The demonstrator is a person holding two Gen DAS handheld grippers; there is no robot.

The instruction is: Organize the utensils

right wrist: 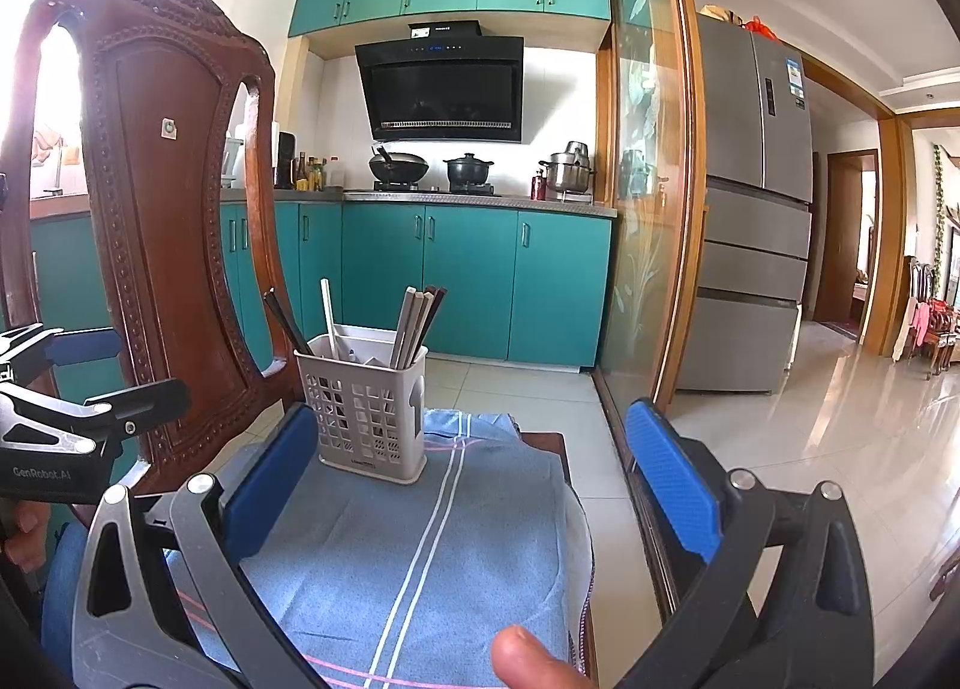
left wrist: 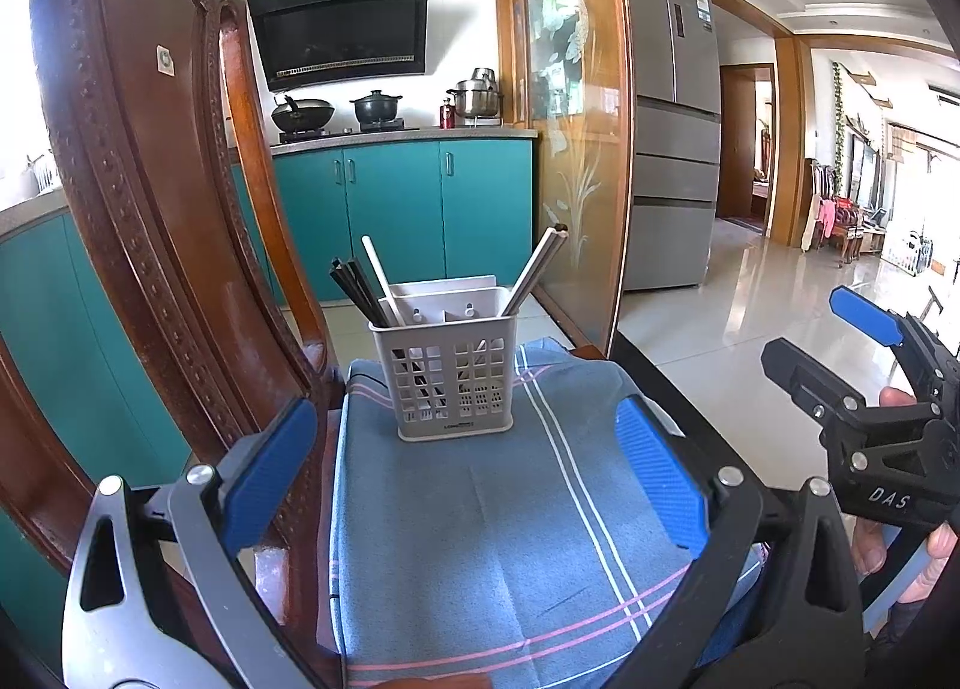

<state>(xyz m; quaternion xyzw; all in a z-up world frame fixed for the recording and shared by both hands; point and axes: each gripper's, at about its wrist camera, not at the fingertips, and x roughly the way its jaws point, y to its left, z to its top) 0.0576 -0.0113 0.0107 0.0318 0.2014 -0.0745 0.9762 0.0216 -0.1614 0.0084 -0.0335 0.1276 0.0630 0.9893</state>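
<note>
Holder (left wrist: pixel 454 374) of pale slotted plastic upright on a blue striped cloth (left wrist: pixel 510 539) spread over the seat of a carved wooden chair (left wrist: pixel 150 209), close to the chair's back edge. Black chopsticks (left wrist: pixel 354 293) and a white handle (left wrist: pixel 381 281) leaning out of the holder's left compartment, metal chopsticks (left wrist: pixel 534 272) leaning out of its right one; nothing loose visible on the cloth around the holder, so sorting looks close to done, or about to call for pulling pieces out. Left tongs (left wrist: pixel 474 473) wide and empty, low over the cloth just short of the holder; right tongs (right wrist: pixel 474 485) likewise wide and empty, off to the holder's right. Main risk: tipping a light, top-heavy holder, likely if a tong pad knocks a leaning stick or pinches it off-centre and levers the wall sideways. Second risk: cloth sliding on the polished seat and dragging the holder toward the edge, with only floor beyond. Third: thin, smooth metal chopsticks slipping between the pads or splaying apart if gripped near the tips. Also possible: collision between the two tongs when converging on the narrow holder.
</note>
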